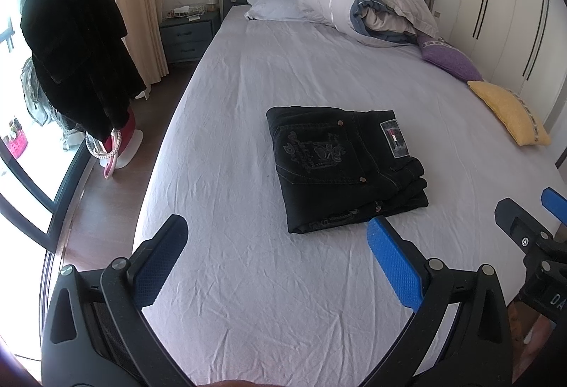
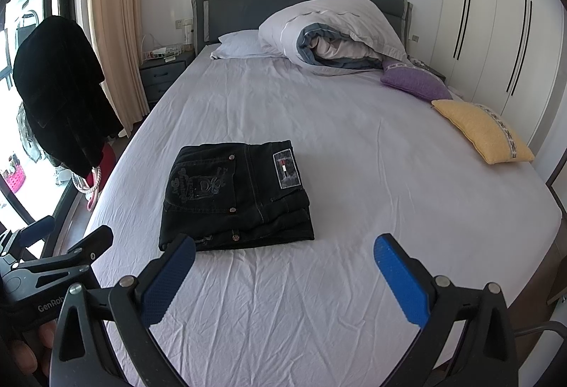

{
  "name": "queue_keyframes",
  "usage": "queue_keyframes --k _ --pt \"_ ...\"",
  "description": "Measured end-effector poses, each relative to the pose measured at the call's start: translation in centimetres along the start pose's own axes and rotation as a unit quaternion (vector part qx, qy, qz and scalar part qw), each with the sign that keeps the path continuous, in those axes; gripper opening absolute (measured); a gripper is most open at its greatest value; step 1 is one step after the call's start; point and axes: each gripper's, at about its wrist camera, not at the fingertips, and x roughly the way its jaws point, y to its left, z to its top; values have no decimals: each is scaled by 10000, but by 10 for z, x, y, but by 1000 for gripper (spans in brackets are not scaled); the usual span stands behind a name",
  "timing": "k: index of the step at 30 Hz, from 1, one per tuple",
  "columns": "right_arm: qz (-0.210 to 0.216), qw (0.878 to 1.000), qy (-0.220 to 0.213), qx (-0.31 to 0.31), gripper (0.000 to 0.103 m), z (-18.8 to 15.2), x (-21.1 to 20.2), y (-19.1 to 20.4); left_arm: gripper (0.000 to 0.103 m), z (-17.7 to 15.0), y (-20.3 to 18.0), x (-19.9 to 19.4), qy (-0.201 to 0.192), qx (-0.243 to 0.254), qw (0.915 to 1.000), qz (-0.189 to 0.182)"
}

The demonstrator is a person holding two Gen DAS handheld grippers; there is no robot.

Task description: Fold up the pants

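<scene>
Clearly, left wrist view:
Left gripper (image 1: 276, 238): released, fingers spread wide, nothing between them; it hangs over bare sheet near the foot of the bed.
Pants (image 1: 345, 167): black jeans folded into a compact, squarish stack, lying flat on the sheet (image 1: 248, 96) about mid-bed, back pocket with pale embroidery and a sewn label facing up.
Stack edge: several layers show at the near right corner, roughly aligned, the lowest sticking out a little.
Contact: neither finger touches the pants; the blue pad sits just in front of the stack's near edge.
Right gripper: only part of it shows at the right border, apart from the pants.

Right wrist view:
Right gripper (image 2: 283, 252): released too, fingers wide apart and empty, held above the sheet.
Pants position: ahead and left of this gripper, the left fingertip overlapping the stack's near edge in the picture; whether it touches cannot be told.
Left gripper in this view: seen at the lower left, off the bed's side, a hand around its handle.
Surroundings: duvet (image 2: 329, 33) bundled by the headboard, purple pillow (image 2: 414, 79) and yellow pillow (image 2: 482, 132) along the right side, all well apart from the pants.

Progress: folding looks done, since the stack is tidy and both grippers are free.
Left to do: at most a small squaring of that protruding bottom layer, by my judgement.
</scene>
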Motion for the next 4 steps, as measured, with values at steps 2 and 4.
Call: queue_keyframes --k 2,4 --pt "8 10000 7 5 103 0 0 0 103 0 0 -1 -20 19 10000 -21" --pt "4 10000 8 8 103 -3 -1 2 103 -1 0 -2 -18 15 10000 -40"
